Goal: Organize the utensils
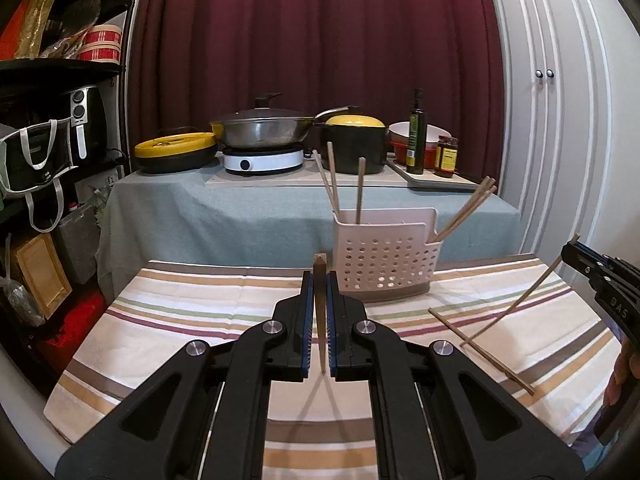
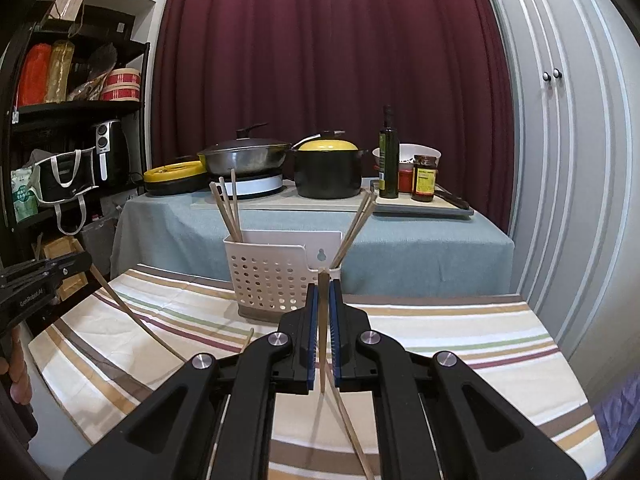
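Note:
My left gripper point(image 1: 320, 282) is shut on one wooden chopstick point(image 1: 320, 320), held upright between the blue pads above the striped cloth. The white perforated holder point(image 1: 384, 266) stands just beyond and to its right. Several chopsticks point(image 1: 333, 178) lean in its left compartment and others point(image 1: 466, 212) in its right. My right gripper point(image 2: 324, 290) is shut on another chopstick point(image 2: 322, 344), close in front of the holder point(image 2: 276, 276). In the left wrist view that right gripper point(image 1: 570, 250) grips a slanted chopstick point(image 1: 520, 306) whose tip touches the cloth. One loose chopstick point(image 1: 480, 348) lies on the cloth.
The striped tablecloth point(image 1: 168, 320) covers the near table. Behind it a blue-covered table point(image 1: 224, 216) carries a wok on a hob point(image 1: 260, 128), a yellow-lidded pot point(image 1: 354, 144), an oil bottle point(image 1: 416, 132) and jars. Dark shelves point(image 1: 60, 68) stand left, white cupboard doors point(image 1: 552, 100) right.

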Demonstrator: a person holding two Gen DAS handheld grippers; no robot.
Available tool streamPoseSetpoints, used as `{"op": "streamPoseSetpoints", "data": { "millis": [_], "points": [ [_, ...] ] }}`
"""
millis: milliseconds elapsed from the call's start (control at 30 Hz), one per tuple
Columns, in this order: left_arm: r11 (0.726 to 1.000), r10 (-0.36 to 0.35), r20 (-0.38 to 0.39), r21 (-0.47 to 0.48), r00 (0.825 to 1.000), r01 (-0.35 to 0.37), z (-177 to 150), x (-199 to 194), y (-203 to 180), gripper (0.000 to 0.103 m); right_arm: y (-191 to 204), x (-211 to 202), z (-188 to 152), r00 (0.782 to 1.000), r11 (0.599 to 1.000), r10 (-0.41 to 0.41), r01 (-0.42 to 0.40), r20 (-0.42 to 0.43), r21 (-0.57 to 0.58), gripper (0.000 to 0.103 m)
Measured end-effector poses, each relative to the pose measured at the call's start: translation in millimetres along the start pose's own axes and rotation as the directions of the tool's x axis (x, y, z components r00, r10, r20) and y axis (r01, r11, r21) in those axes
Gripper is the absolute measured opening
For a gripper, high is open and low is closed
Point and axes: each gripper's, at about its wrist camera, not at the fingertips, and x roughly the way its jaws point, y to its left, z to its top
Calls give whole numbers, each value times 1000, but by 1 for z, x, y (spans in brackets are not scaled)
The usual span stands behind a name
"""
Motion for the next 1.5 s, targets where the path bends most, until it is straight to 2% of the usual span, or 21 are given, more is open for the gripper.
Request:
{"op": "streamPoseSetpoints", "data": {
  "millis": [233,367,600,1067,1367,1500],
  "points": [
    [1000,23,-7,-17,1000,-23,10,13,8,6,2,10,8,1000,1000,12,-12,-1,-5,6],
    [1000,12,-7,-29,1000,-12,14,16,10,6,2,12,11,999,999,33,-33,-6,10,6],
    [1000,5,33,-1,999,-5,32,11,3,6,5,8,28,999,999,40,-40,25,-7,6],
    [997,-60,161,49,985,53,109,8,-22,6,4,13,92,991,997,55,-46,125,-68,6],
    [992,-126,180,37,975,122,155,27,-28,6,-4,31,130,984,996,69,-60,164,-62,6],
    [991,-129,193,44,973,123,168,35,-32,6,-4,39,143,982,996,69,-57,177,-71,6]
  ]
}}
